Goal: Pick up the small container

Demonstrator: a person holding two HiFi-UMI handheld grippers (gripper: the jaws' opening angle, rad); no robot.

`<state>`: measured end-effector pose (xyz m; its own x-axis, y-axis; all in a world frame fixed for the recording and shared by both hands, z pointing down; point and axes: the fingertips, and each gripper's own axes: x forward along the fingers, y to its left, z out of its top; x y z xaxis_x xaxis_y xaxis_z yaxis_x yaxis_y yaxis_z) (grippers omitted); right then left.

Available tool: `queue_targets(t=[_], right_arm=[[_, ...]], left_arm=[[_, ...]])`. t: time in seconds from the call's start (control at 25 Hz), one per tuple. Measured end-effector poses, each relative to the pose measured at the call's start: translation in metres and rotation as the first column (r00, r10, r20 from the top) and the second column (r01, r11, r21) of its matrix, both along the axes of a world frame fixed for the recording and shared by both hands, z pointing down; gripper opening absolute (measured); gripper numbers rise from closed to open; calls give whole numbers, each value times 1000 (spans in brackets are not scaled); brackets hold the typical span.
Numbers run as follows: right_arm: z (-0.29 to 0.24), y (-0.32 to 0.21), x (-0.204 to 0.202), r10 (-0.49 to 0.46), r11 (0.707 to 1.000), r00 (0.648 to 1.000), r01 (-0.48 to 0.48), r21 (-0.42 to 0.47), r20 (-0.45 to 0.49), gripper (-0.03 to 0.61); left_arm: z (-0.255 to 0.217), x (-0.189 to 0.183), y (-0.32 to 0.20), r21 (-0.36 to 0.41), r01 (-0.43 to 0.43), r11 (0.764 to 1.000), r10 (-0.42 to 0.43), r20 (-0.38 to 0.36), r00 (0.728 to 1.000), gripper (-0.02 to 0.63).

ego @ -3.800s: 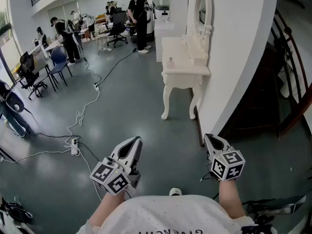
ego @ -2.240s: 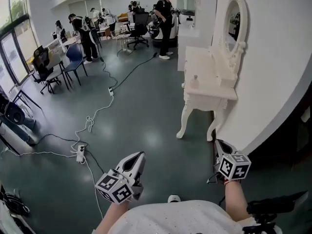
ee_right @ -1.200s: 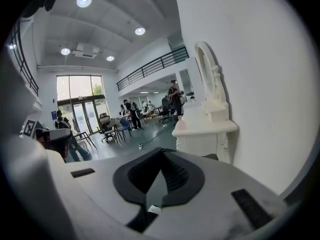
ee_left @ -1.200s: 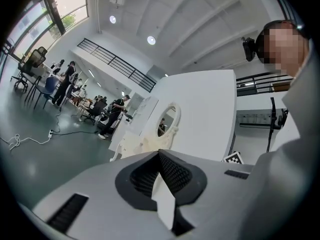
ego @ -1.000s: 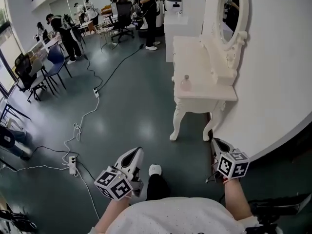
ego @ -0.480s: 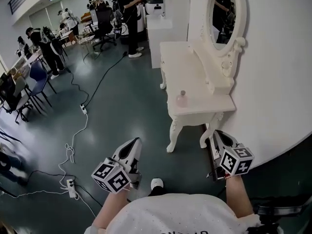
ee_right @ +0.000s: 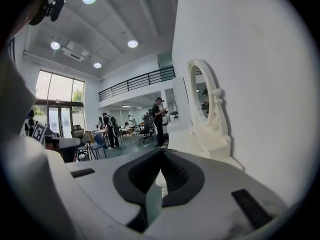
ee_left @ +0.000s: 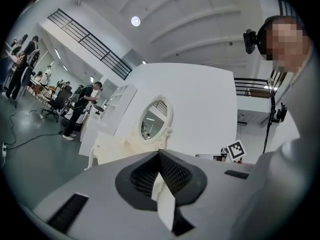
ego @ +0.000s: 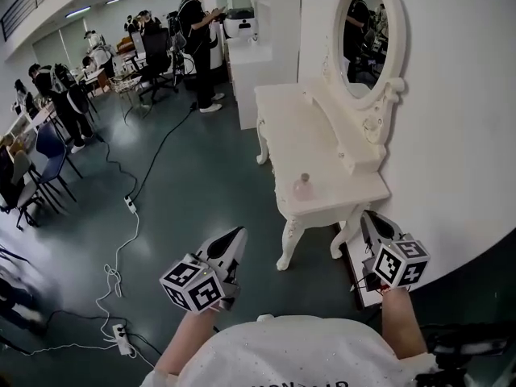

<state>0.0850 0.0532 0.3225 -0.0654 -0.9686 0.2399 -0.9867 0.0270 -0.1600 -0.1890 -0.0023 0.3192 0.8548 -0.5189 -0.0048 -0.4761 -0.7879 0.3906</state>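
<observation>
The small container (ego: 303,186), a pale pink bottle with a round stopper, stands near the front edge of a white dressing table (ego: 330,147) with an oval mirror (ego: 364,35). My left gripper (ego: 235,235) hangs low over the floor, left of the table's front legs, its jaws shut with nothing between them (ee_left: 159,155). My right gripper (ego: 372,218) is below the table's front right corner, beside the wall, also shut and empty (ee_right: 161,152). Both are apart from the container. The mirror (ee_left: 152,120) shows in both gripper views (ee_right: 202,96).
Cables (ego: 121,224) and a power strip (ego: 122,338) trail over the grey floor at the left. A person (ego: 196,35) stands by a white cabinet (ego: 242,59) beyond the table. Chairs (ego: 48,147) and several people fill the far left. A white wall runs along the right.
The dressing table and container have come closer and lower in the head view as I walk up to them. Both grippers stay shut and low. The shoe has gone from view.
</observation>
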Motion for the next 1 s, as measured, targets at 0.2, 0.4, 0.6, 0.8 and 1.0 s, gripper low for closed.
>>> queue_targets(t=[0.2,0.4,0.6,0.8,1.0], right_arm=[[-4,-29,1,21,1000,1000,-21,15,22,0],[9,-55,-2,30,1000,999,-30,-3,28,0],[25,-86,-11,35,999,997,-34,-10,75,0],[46,-104,-21,40,998,994,-35,-47,100,0],[65,-119,-29,19,997,992,-10,-74,123,0]], left_arm=[[-4,5,-32,-1,-12,1000,12,-26,1000,0],[-1,8,-60,-7,-35,999,35,-27,999,0],[13,3,-82,-24,-52,998,52,-2,999,0],[19,-1,-96,-19,-48,999,47,-17,999,0],[39,15,-100,-53,-90,995,89,-24,996,0]])
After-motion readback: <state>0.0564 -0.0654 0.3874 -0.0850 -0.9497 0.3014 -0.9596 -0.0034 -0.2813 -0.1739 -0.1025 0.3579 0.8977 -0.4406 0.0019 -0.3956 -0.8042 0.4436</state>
